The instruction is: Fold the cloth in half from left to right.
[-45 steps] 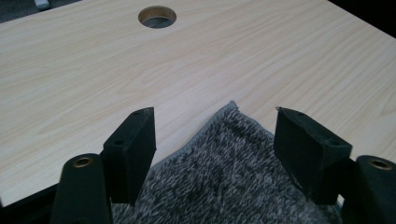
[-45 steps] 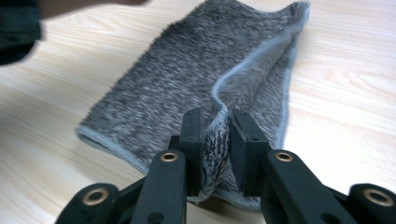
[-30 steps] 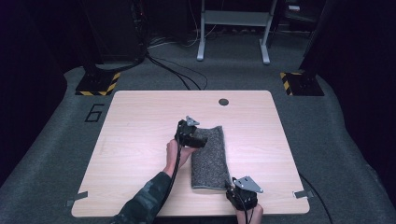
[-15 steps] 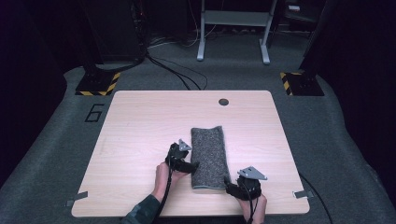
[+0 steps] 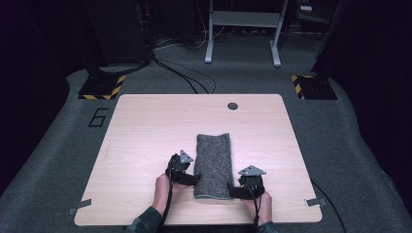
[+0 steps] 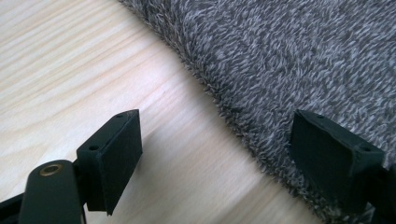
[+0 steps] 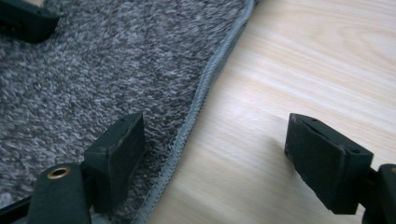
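Observation:
A folded grey towel (image 5: 213,162) lies lengthwise on the wooden table (image 5: 145,136). My left gripper (image 5: 194,178) sits at its near left edge, open. In the left gripper view the left gripper (image 6: 217,154) straddles the towel (image 6: 289,56) edge, one jaw over the pile, the other over bare wood. My right gripper (image 5: 233,193) is at the near right corner, and its jaws have just been opening. In the right gripper view the right gripper (image 7: 233,158) has the towel's (image 7: 93,70) hemmed edge between its jaws, and the pads do not press on it.
A dark round hole (image 5: 232,106) marks the table's far side. Behind the table stand a grey metal frame (image 5: 243,29) and two black bases with yellow-black stripes (image 5: 102,87), with cables on the floor. A jaw of the left gripper (image 7: 23,18) lies across the towel.
The left gripper came from the towel's far left part back to its near left edge. The right gripper's jaws spread apart and it shifted slightly beside the near right corner.

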`<state>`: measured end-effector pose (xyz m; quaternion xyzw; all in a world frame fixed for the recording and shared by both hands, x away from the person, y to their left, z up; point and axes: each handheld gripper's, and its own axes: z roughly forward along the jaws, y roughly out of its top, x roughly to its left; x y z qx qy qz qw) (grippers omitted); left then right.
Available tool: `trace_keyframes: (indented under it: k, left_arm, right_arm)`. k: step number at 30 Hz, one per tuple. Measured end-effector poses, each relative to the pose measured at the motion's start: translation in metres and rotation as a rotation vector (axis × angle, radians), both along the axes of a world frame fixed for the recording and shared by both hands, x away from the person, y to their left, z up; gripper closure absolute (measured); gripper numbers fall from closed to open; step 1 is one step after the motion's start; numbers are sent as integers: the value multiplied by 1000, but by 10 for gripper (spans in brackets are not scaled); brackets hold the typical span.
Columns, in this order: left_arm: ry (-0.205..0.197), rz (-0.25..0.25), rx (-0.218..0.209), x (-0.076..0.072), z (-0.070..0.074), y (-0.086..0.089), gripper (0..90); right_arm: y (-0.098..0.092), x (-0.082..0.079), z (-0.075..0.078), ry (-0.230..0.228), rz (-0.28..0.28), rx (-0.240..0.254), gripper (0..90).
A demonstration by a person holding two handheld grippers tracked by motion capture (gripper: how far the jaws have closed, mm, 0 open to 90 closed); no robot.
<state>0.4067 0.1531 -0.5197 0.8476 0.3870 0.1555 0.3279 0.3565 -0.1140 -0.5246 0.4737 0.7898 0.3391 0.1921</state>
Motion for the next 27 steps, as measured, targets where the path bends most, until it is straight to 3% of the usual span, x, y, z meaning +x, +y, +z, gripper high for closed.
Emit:
trace_keyframes:
  k: [16, 21, 22, 25, 27]
  left_arm:
    - [-8, 31, -15, -23, -2, 26, 164]
    - [-11, 25, -25, -28, -3, 29, 163]
    - [-7, 23, -33, -27, -3, 30, 162]
    - [8, 26, -40, -26, -1, 32, 149]
    - [1, 34, -52, -24, 0, 33, 145]
  right_arm:
    - [23, -13, 1, 20, 61, -10, 167]
    - [24, -18, 1, 27, 75, -7, 155]
    - [21, -17, 1, 28, 104, 2, 152]
    - [19, -14, 4, 42, 95, 33, 146]
    - [16, -9, 8, 28, 107, 29, 144]
